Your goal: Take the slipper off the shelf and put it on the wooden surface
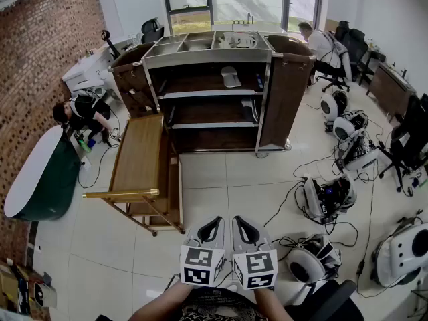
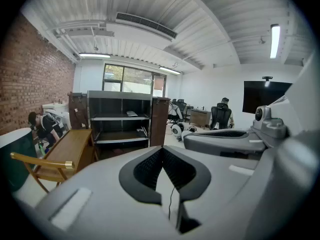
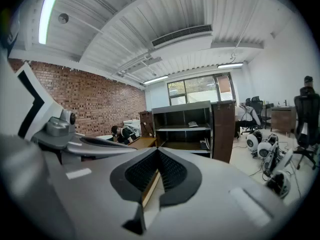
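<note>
Approach step: left gripper (image 1: 215, 223) and right gripper (image 1: 239, 222) closed, empty, at 6 o'clock; slipper (image 1: 231, 77) on upper shelf (image 1: 194, 94) at 12 o'clock; next, likely stepping closer and opening one gripper.

slipper (image 1: 231, 76): on upper shelf (image 1: 194, 94) | wooden surface (image 1: 137, 154): left of shelf, nearer

Slipper (image 1: 231, 76) on upper board of shelf (image 1: 200, 94); wooden surface (image 1: 137, 154) alongside.
</note>
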